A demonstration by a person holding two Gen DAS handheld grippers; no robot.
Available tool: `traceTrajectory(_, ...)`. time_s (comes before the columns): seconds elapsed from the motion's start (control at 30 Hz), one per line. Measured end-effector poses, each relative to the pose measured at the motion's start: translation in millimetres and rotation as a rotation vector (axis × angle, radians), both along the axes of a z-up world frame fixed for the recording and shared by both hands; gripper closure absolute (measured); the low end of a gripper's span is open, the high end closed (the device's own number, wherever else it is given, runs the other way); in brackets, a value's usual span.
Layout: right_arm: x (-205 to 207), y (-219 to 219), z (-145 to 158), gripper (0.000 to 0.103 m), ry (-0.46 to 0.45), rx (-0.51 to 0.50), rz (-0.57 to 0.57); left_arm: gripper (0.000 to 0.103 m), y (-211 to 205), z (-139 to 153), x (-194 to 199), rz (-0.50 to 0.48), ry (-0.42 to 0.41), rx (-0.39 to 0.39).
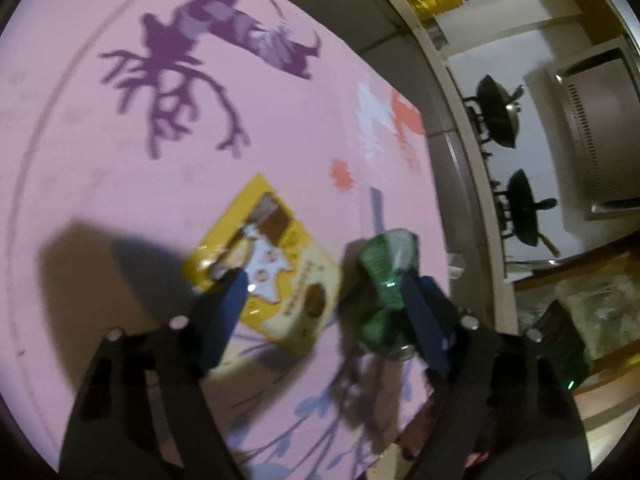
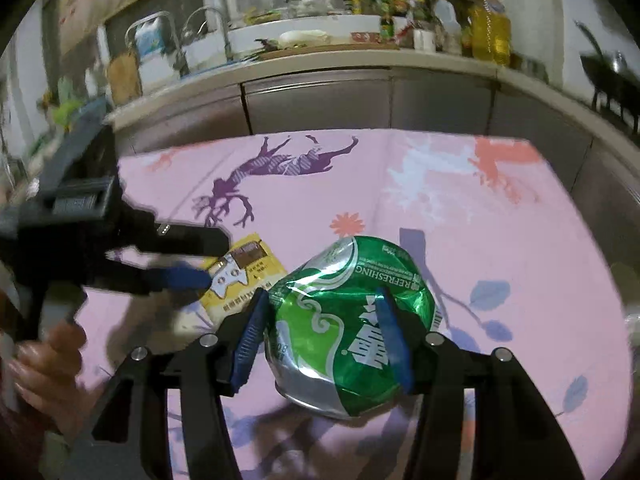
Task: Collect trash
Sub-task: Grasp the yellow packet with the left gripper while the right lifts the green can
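A crushed green can (image 2: pixel 344 320) sits between the blue fingers of my right gripper (image 2: pixel 320 300), which is shut on it and holds it above the pink cloth. The can also shows in the left wrist view (image 1: pixel 384 276), close to my left gripper's right finger. A yellow snack wrapper (image 1: pixel 272 264) lies flat on the pink tablecloth (image 1: pixel 120 200). My left gripper (image 1: pixel 324 280) is open, low over the wrapper, its left fingertip over the wrapper's near corner. In the right wrist view the left gripper (image 2: pixel 188 256) reaches in from the left over the wrapper (image 2: pixel 244 276).
The pink tablecloth (image 2: pixel 520 240) has purple deer and flower prints. Behind the table runs a kitchen counter (image 2: pixel 320 60) with bottles, a sink and dishes. Two black pans (image 1: pixel 496 116) stand on a stove at right. A hand (image 2: pixel 44 368) holds the left gripper's handle.
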State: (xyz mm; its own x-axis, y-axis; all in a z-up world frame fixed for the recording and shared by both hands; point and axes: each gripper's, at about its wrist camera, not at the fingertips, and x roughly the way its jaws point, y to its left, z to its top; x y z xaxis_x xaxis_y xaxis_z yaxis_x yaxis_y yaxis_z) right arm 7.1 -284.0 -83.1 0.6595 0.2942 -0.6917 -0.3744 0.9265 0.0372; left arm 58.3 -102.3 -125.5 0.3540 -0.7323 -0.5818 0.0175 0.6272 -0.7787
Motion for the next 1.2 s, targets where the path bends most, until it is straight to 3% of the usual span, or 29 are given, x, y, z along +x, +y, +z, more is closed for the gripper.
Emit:
traceTrajectory(0.13, -2.8, -1.9, -2.3, 0.051, -0.027, -0.019, -0.005, 0.040, -10.0, 6.5, -0.1, -0.039, -0.028, -0.051)
traceTrajectory(0.3, -6.1, -26.1, 0.9, 0.051, 0.006, 0.076, -0.049, 0.040, 0.4, 15.2, -6.9, 0.001, -0.069, 0.084)
traceTrajectory(0.43, -30.3, -43.9, 23.8, 0.051, 0.022, 0.300, 0.005, 0.038, 29.5, 21.5, -5.2, 0.067, -0.105, 0.223)
traceTrajectory(0.53, -36.7, -33.5, 11.3, 0.051, 0.198, 0.475, 0.120, 0.037, 36.7, 18.6, 3.8, 0.047, -0.109, 0.271)
traceTrajectory(0.57, -36.4, -27.8, 3.4, 0.051, 0.243, 0.488, 0.135, 0.037, 35.8, 17.0, 7.3, 0.027, -0.112, 0.281)
traceTrajectory(0.67, -25.0, -16.3, -27.8, 0.052, 0.341, 0.489, 0.081, 0.037, 31.8, 10.3, 12.2, -0.015, -0.106, 0.282)
traceTrajectory(0.77, -10.5, -17.1, -45.9, 0.052, 0.382, 0.542, -0.008, 0.037, 30.6, 4.4, 10.5, -0.026, -0.108, 0.274)
traceTrajectory(0.93, 8.9, -6.4, -47.9, 0.053, 0.331, 0.560, -0.065, 0.037, 39.4, 0.2, 2.4, -0.011, -0.096, 0.205)
traceTrajectory(0.97, 14.9, -4.7, -49.8, 0.056, 0.325, 0.583, -0.073, 0.037, 42.0, -0.7, 0.7, -0.005, -0.092, 0.190)
traceTrajectory(1.03, 27.2, -2.5, -53.8, 0.080, 0.345, 0.600, -0.087, 0.037, 50.2, -3.9, -4.5, 0.017, -0.079, 0.143)
traceTrajectory(1.1, 34.0, 1.0, -64.7, 0.092, 0.399, 0.651, -0.095, 0.037, 54.8, -5.5, -9.6, 0.034, -0.070, 0.118)
traceTrajectory(1.2, 34.6, -1.7, -74.5, 0.100, 0.456, 0.765, -0.113, 0.037, 58.4, -6.2, -18.9, 0.042, -0.062, 0.102)
